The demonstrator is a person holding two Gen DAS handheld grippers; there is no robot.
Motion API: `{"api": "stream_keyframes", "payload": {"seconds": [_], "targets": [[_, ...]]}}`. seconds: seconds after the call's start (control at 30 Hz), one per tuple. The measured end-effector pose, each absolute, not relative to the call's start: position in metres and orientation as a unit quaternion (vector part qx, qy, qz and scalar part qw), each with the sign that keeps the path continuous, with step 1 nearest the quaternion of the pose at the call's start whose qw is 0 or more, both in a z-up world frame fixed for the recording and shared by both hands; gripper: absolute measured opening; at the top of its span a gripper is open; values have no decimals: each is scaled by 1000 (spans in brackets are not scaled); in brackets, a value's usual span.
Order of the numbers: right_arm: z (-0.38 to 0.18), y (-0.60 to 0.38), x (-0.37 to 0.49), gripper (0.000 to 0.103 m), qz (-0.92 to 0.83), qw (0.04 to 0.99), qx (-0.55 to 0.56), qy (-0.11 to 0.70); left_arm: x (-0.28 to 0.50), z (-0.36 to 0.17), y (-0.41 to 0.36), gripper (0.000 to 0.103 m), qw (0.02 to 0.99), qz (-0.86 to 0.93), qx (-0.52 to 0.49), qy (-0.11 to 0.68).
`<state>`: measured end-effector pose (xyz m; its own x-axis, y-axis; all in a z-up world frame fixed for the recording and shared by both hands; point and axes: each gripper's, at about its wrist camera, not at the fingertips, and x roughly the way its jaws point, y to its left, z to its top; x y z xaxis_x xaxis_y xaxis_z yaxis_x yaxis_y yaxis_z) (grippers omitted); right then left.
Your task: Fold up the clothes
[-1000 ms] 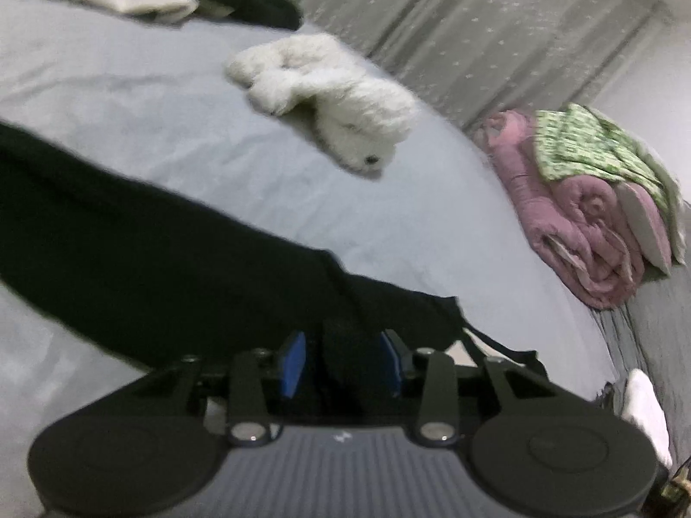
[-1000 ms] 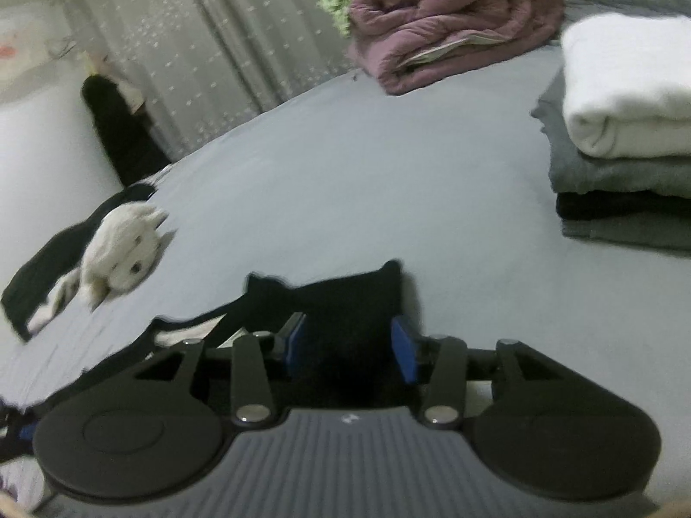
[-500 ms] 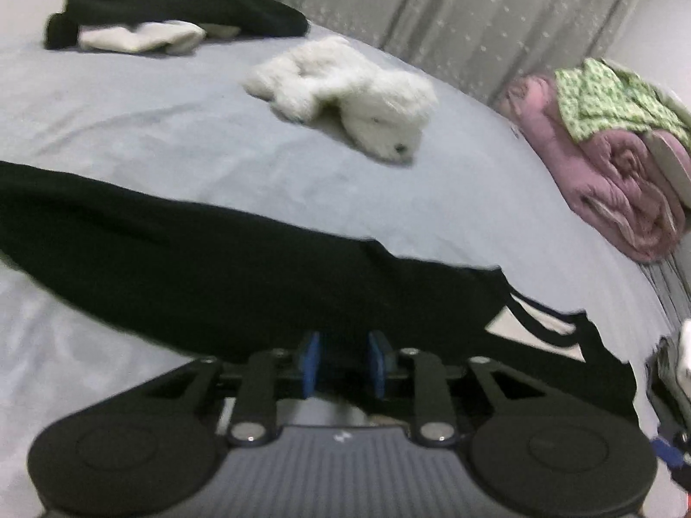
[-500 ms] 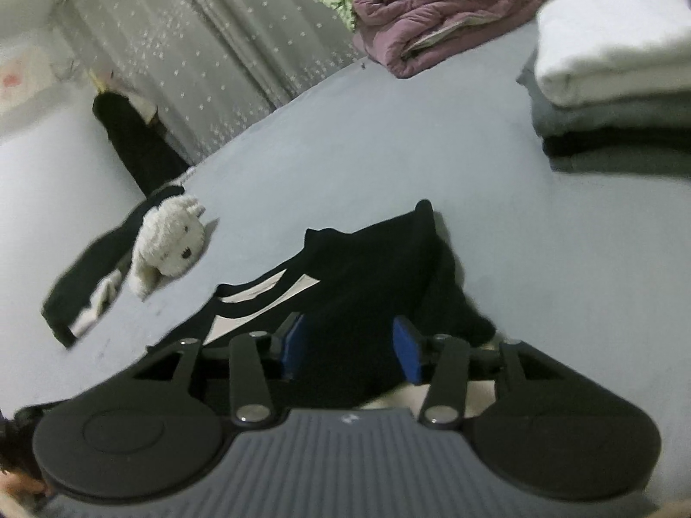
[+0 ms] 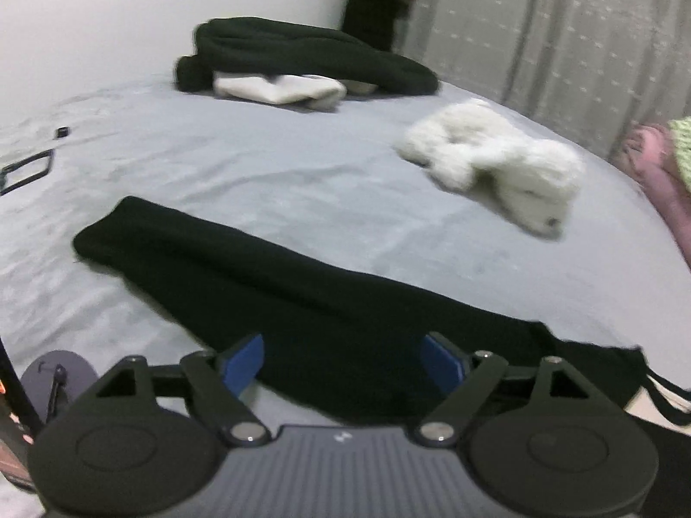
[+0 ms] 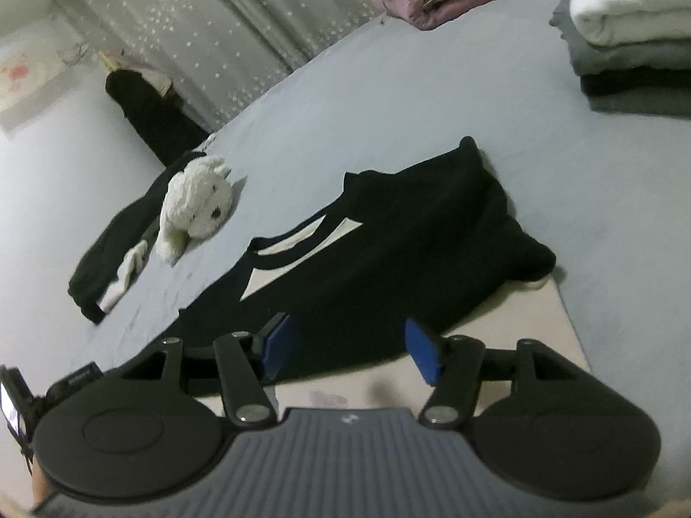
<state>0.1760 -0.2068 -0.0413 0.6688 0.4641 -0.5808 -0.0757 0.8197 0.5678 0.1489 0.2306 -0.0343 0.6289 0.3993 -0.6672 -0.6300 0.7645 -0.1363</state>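
Standing by the bed (image 5: 302,181), I see the black garment (image 5: 267,285) laid out long across the grey sheet, its leg end tapering off to the left and its body, with pale panels, bunched to the right (image 6: 388,237). The left gripper (image 5: 341,360) hangs just over the near edge of the cloth, its blue pads spread wide and holding nothing. Further back lie a dark pile (image 5: 302,52) with a pale cloth tucked under it, and a white plush dog (image 5: 496,164) well clear of the work. The right gripper (image 6: 350,347) is likewise released, jaws apart above the garment's body. Beyond it, a folded stack (image 6: 630,30) sits at the far right.

The worry, as I judge it, is that lump at the right end: a fold made over it would come out crooked. Dark cloth on a soft sheet also invites a pinch that catches the sheet too.
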Motion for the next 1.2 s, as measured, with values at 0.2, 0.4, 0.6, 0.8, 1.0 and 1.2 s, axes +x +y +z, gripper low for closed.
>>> {"api": "stream_keyframes", "payload": {"seconds": [0.2,0.4,0.6,0.8,1.0,1.2], "targets": [[-43,-207,175,63,149,875,261,380,152,-52,248,84,866,338,-210,303],[-43,-208,174,63,151,874,260,380,146,-63,260,79,873,339,-261,235],[-42,-208,174,63,153,874,263,379,137,-70,266,18,879,328,-292,184],[-42,-206,173,63,154,873,262,380,136,-65,260,0,895,286,-300,165],[-40,-209,172,63,151,876,264,375,128,-38,250,0,915,254,-293,110],[-38,-212,172,63,152,877,265,371,127,-33,259,15,889,296,-321,141]]}}
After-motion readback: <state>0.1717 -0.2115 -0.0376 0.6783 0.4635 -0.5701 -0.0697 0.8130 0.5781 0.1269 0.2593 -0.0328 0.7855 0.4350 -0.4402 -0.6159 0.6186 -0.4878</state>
